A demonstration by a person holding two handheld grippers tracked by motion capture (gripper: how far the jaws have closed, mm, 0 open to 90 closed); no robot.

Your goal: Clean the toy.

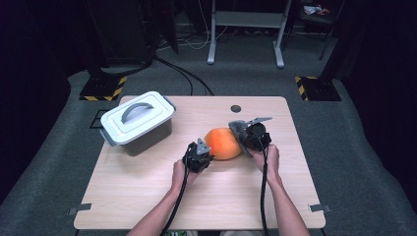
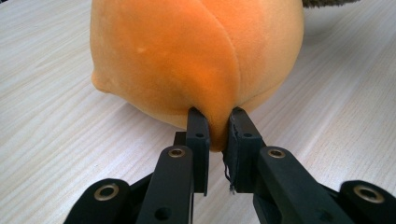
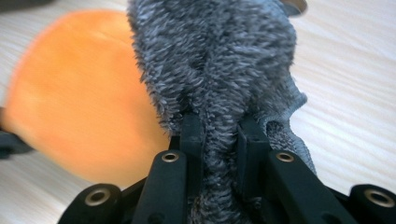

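An orange plush peach [image 1: 224,143] lies near the middle of the wooden worktop [image 1: 147,196]. The left gripper [image 2: 217,122] has its fingers [image 2: 198,135] closed on a pinched fold of the peach's fabric at its near end. The right gripper [image 3: 219,126] holds a grey fluffy cloth [image 3: 219,60] clamped between its fingers, touching the peach's right side. A lidded grey storage box [image 1: 138,122] stands well apart at the worktop's far left.
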